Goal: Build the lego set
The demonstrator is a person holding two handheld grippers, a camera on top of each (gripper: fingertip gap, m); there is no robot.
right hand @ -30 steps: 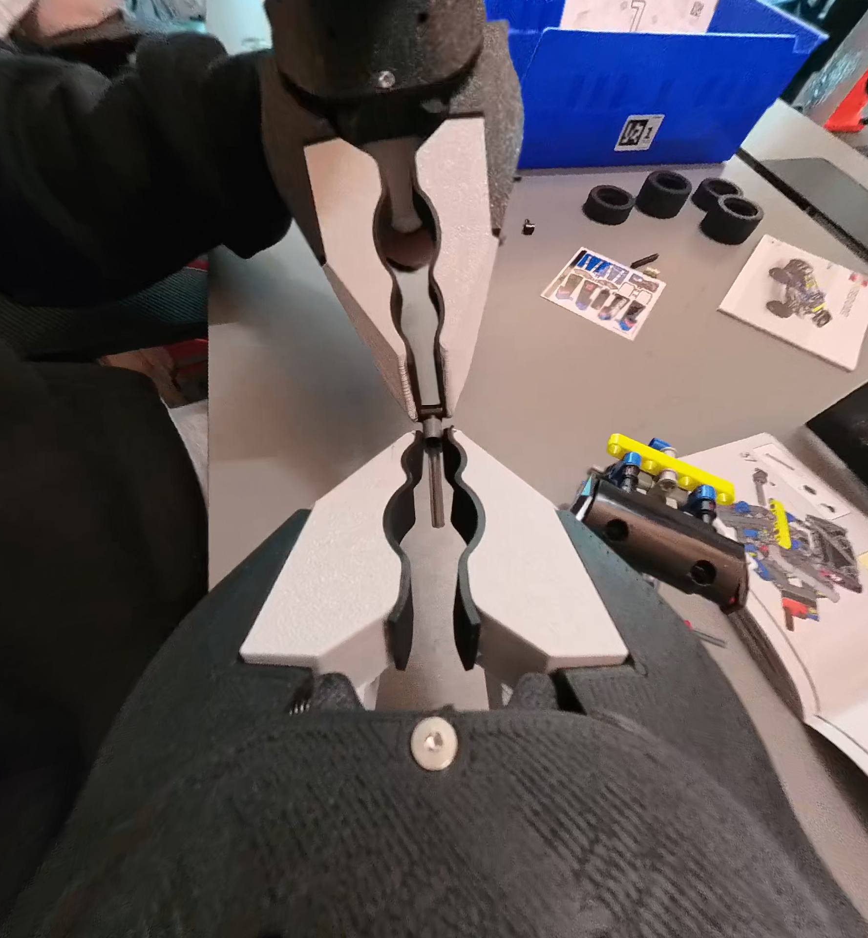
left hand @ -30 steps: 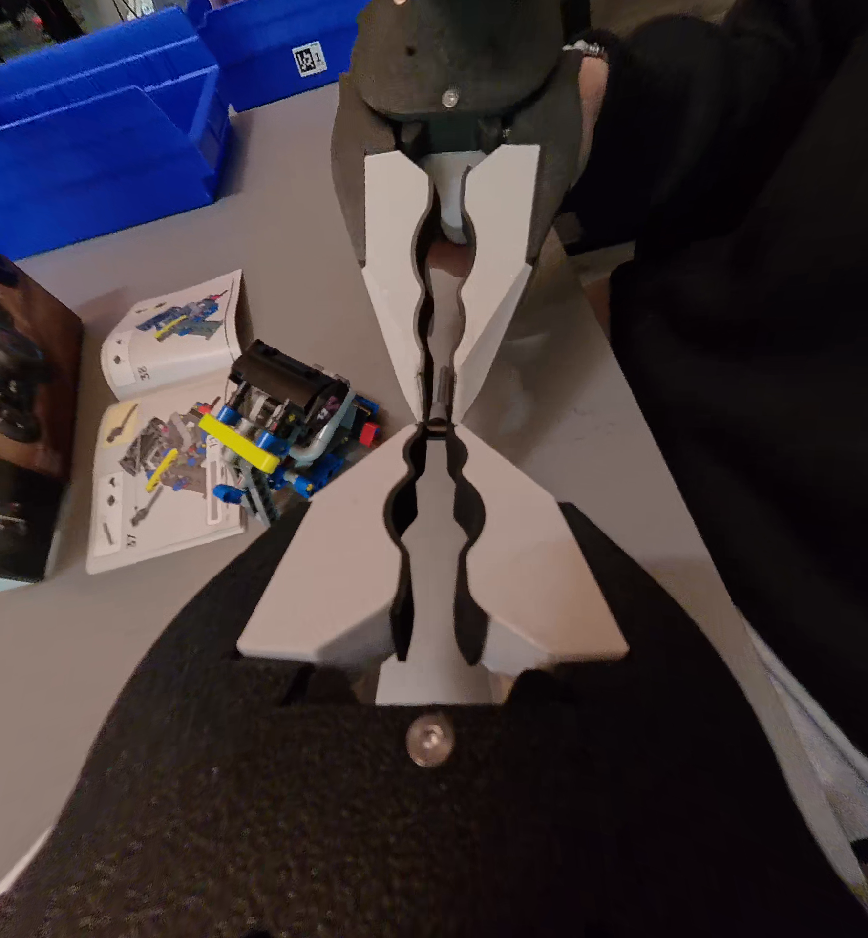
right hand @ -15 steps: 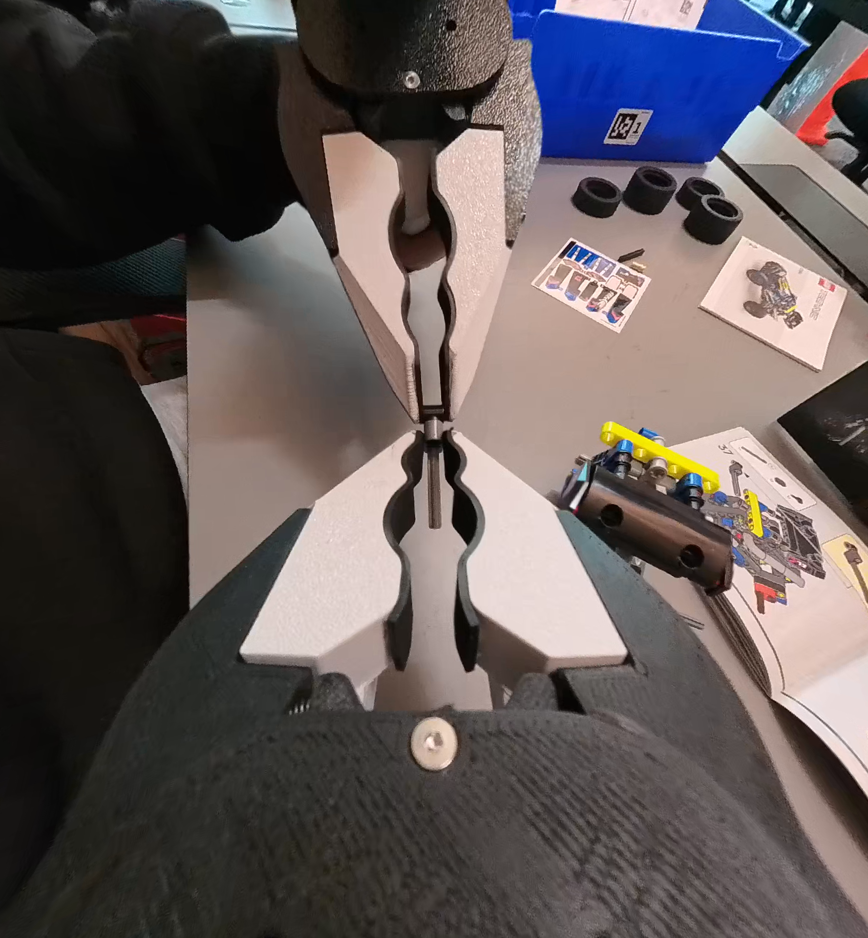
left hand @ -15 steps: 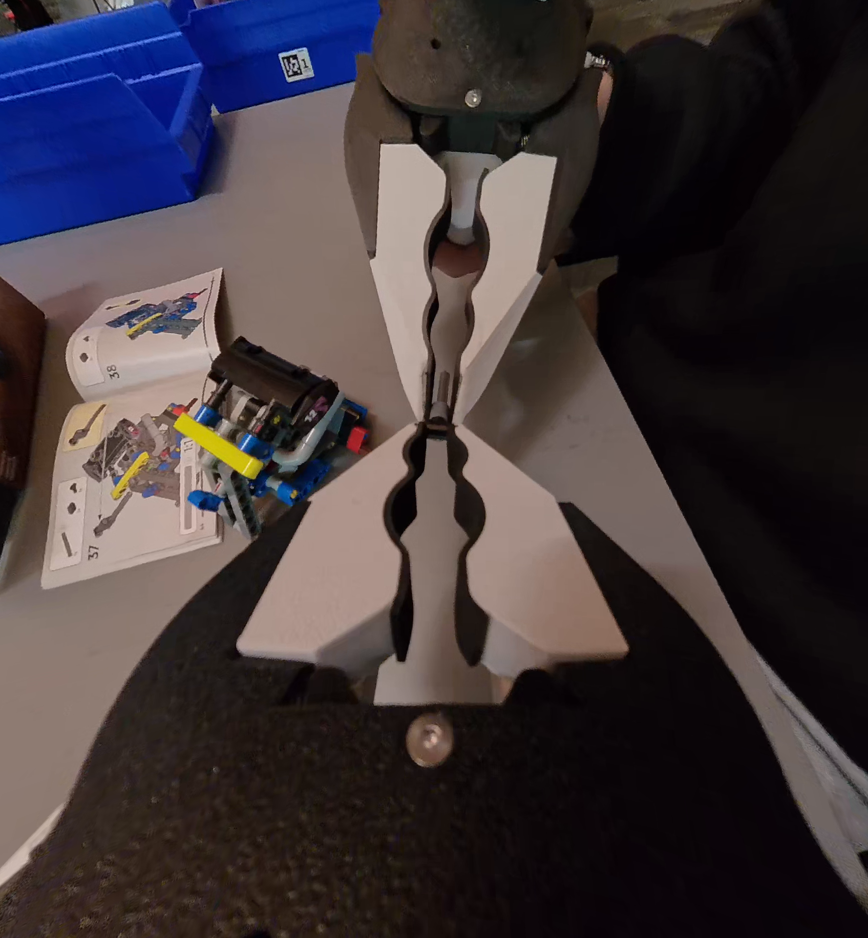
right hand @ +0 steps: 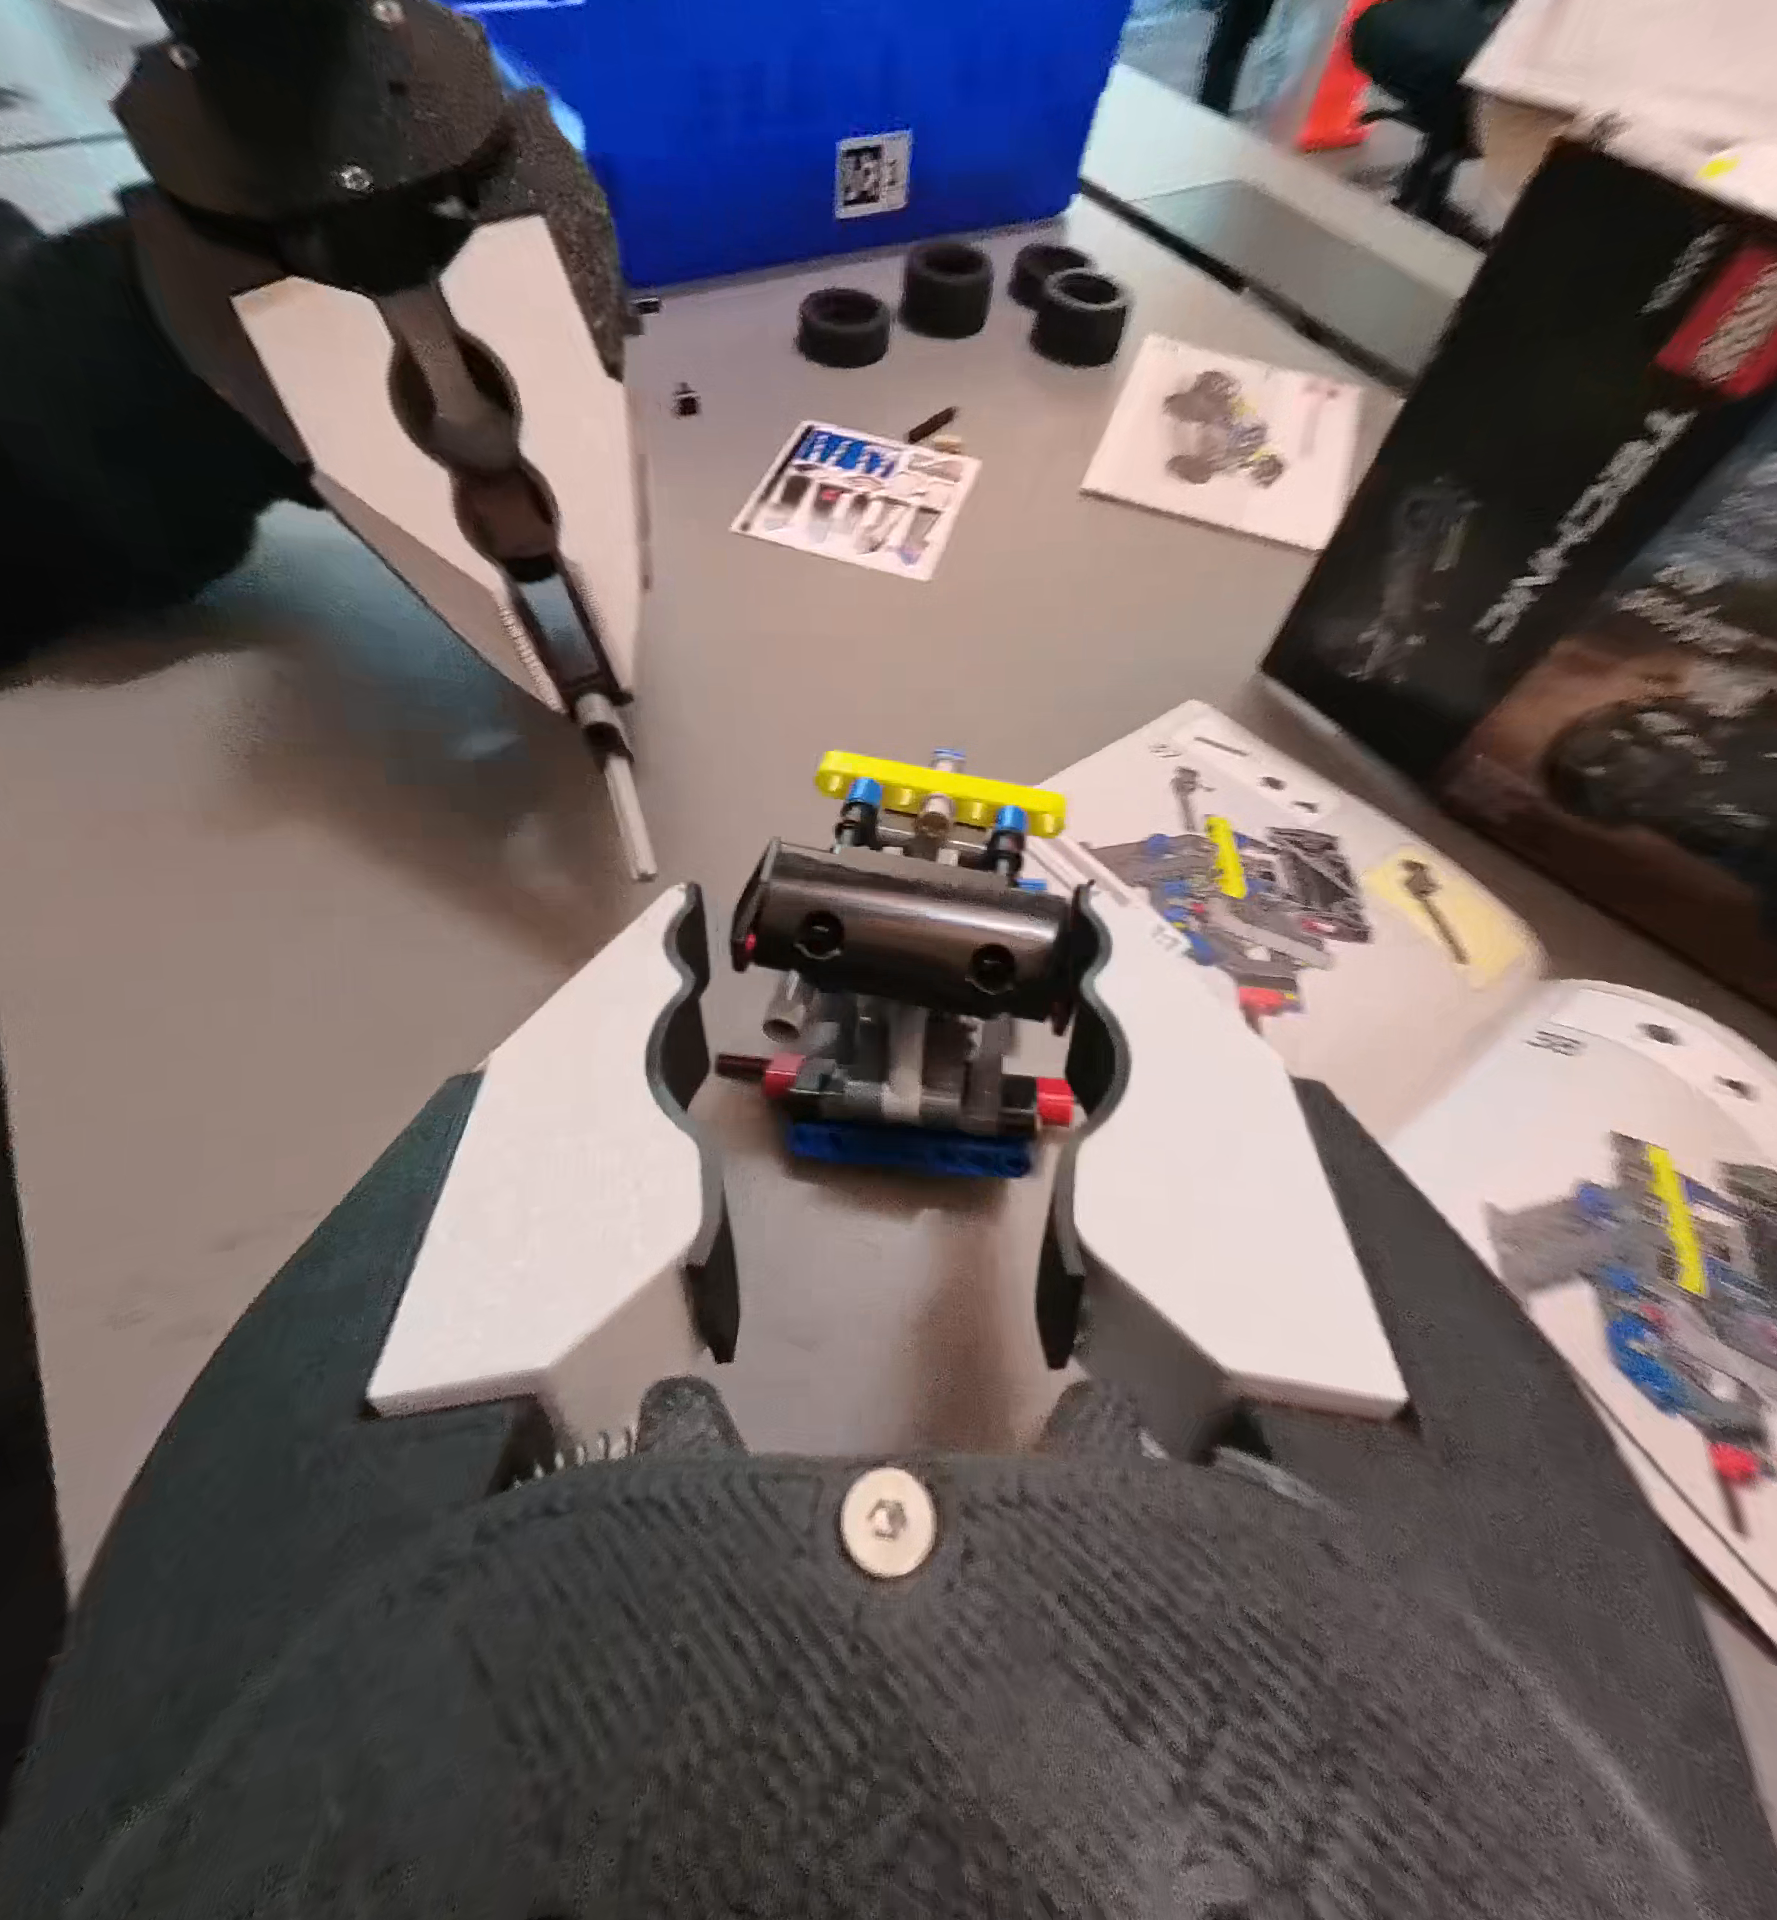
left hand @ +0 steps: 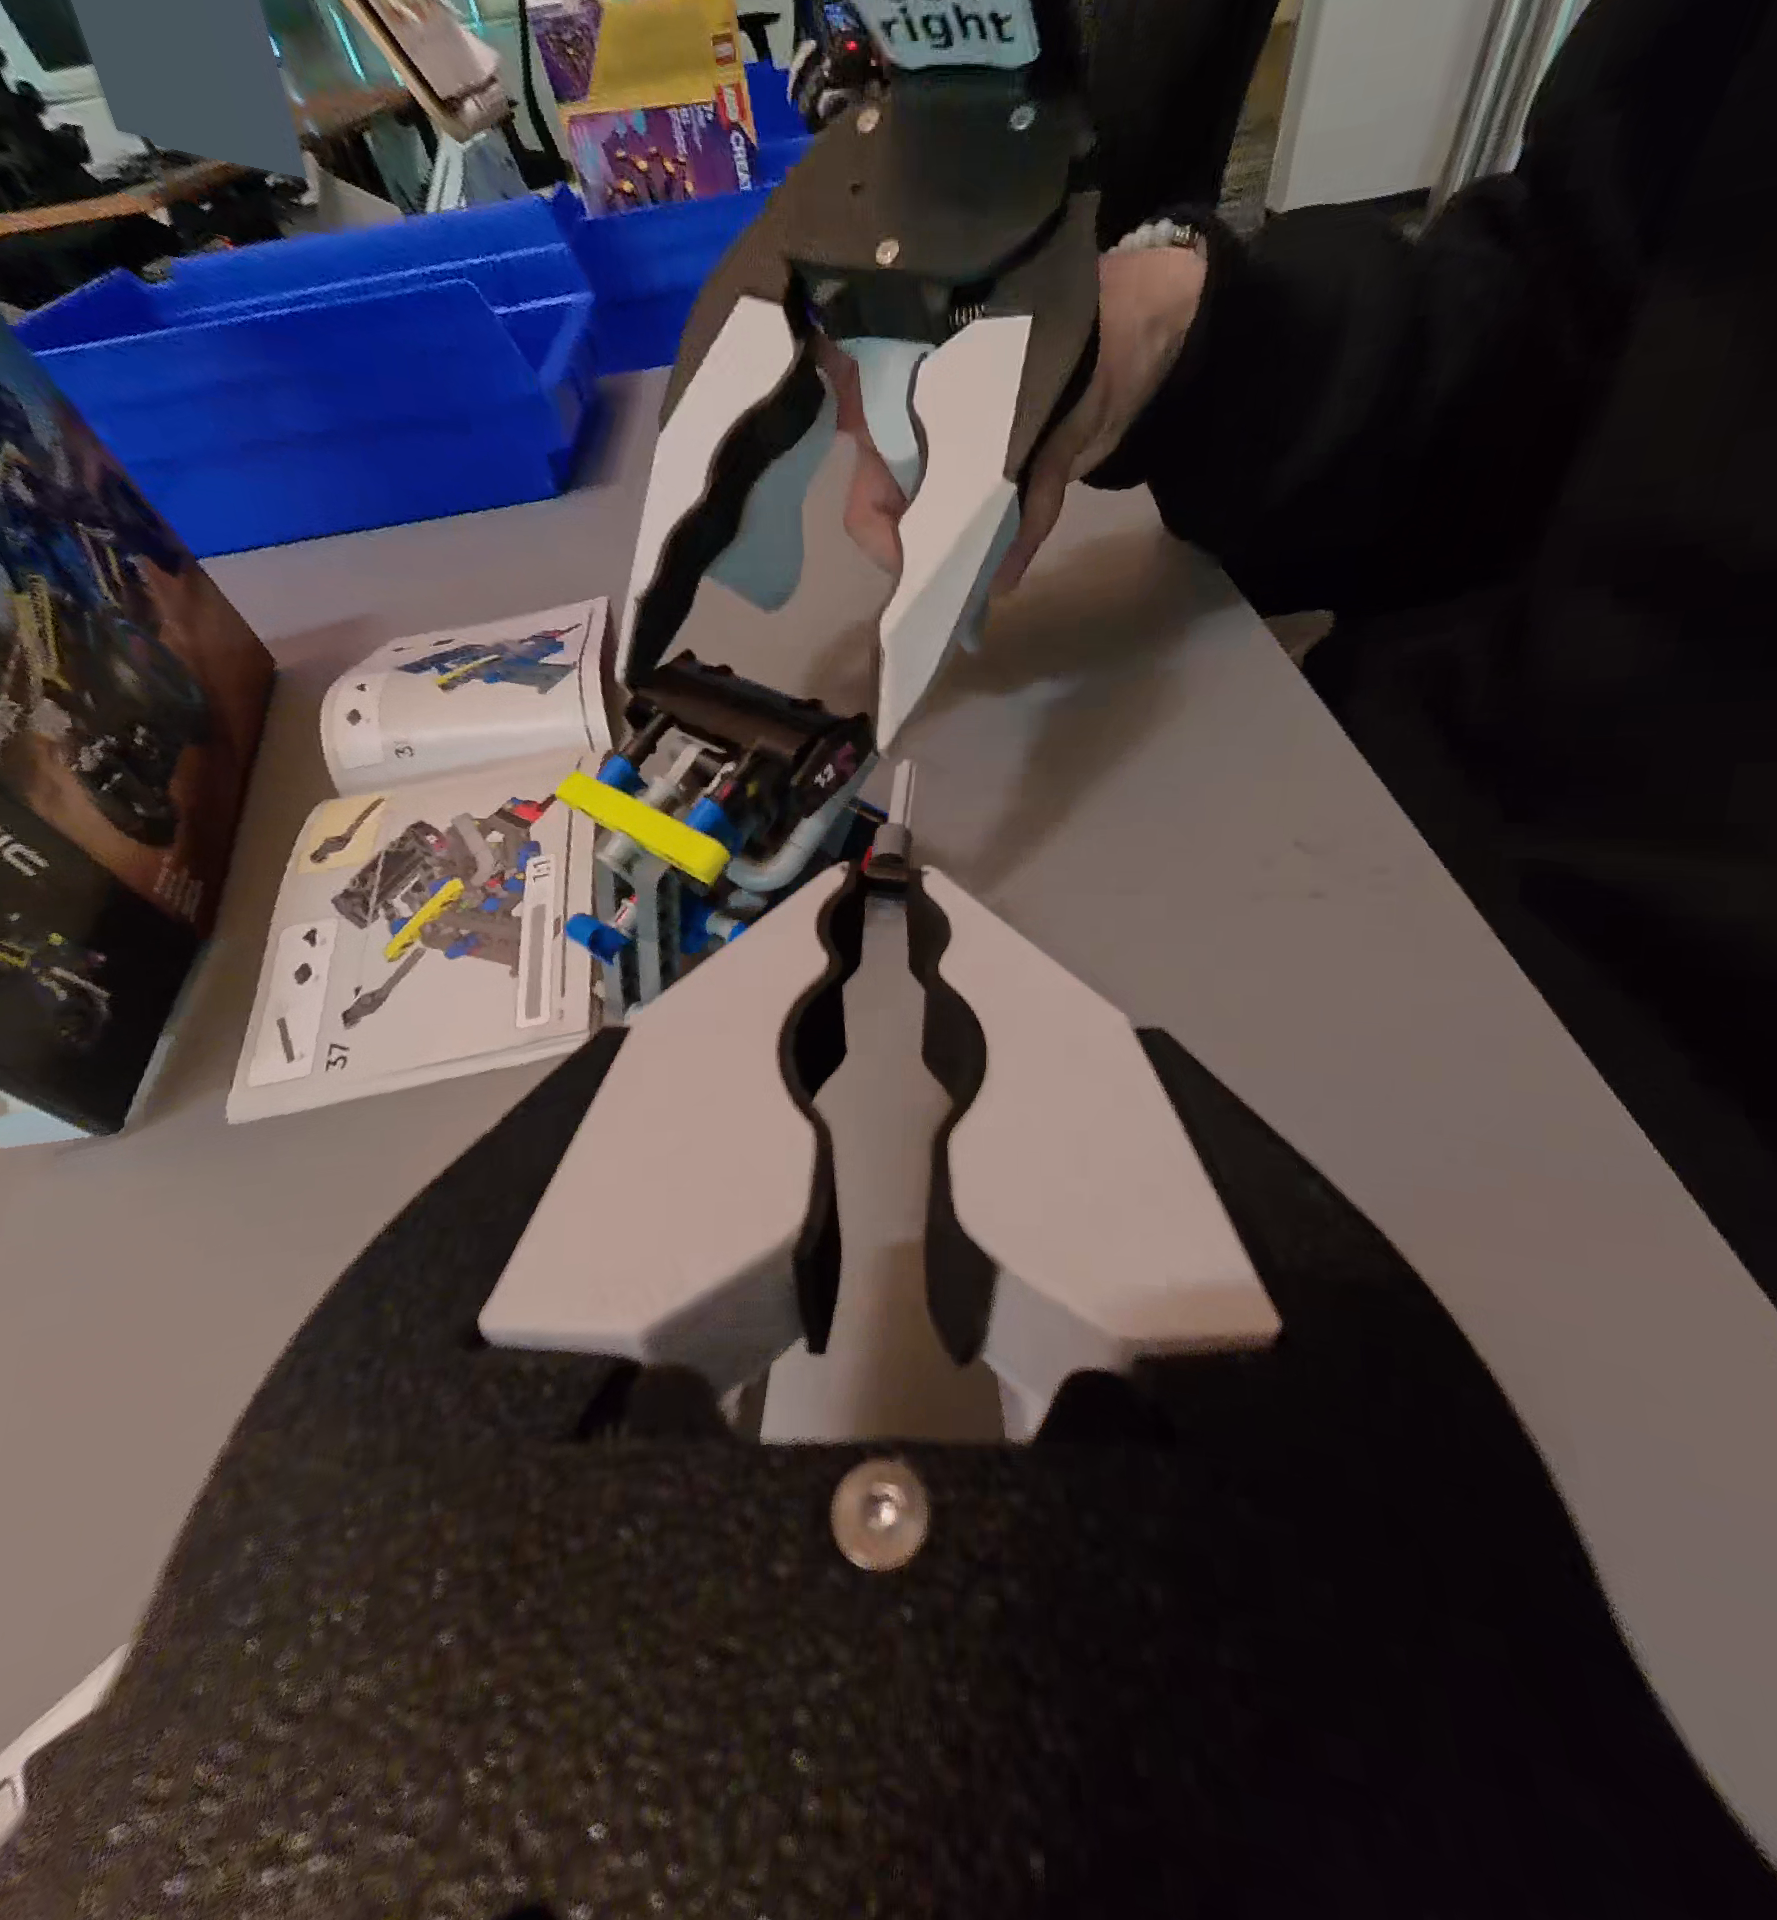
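Grey tabletop (right hand: pixel 271 1039) carries a partly built brick model (right hand: pixel 910 966): a black cylindrical block on top, a yellow perforated beam (right hand: pixel 941 795) pinned across its far side with blue pins, and a blue plate at its base. The model stands upright at the near edge of an open instruction booklet (right hand: pixel 1383 977). The right gripper (right hand: pixel 884 935) is spread wide, one finger on each side of the black block; its right finger looks to be at the block's end while a gap shows on the left, so the model reads as bracketed rather than clamped. The left gripper (left hand: pixel 889 883) is nearly closed and pinches a thin grey axle with a sleeve (left hand: pixel 896 821), which juts out past the tips near the model's side without touching it. As a judgement, the axle is picked up but not yet fitted, and the model is not yet secured. Four black tyres (right hand: pixel 957 296), a sticker sheet (right hand: pixel 858 499) and a loose leaflet (right hand: pixel 1227 436) lie unused farther back, before a blue bin (right hand: pixel 811 114); a dark product box (right hand: pixel 1632 520) stands at the right.
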